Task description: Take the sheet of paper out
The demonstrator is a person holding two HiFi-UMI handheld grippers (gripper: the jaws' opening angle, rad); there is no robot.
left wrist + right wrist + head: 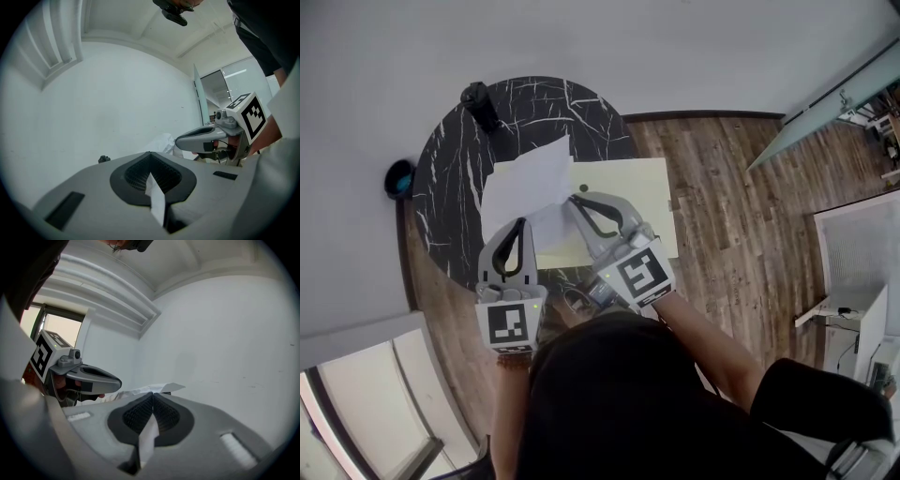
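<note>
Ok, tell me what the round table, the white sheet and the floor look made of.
The table looks like black stone, marble or a marble-look top, going by its white veins. The sheet is thin matte paper; it curls and creases. The floor is wood or wood-look planks, with brown grain and seams.

Both grippers clamped, side by side.
Your left gripper (522,225) points to 12 o'clock, your right gripper (577,200) to 11; each has its jaws closed on the sheet of paper (530,183).
</note>
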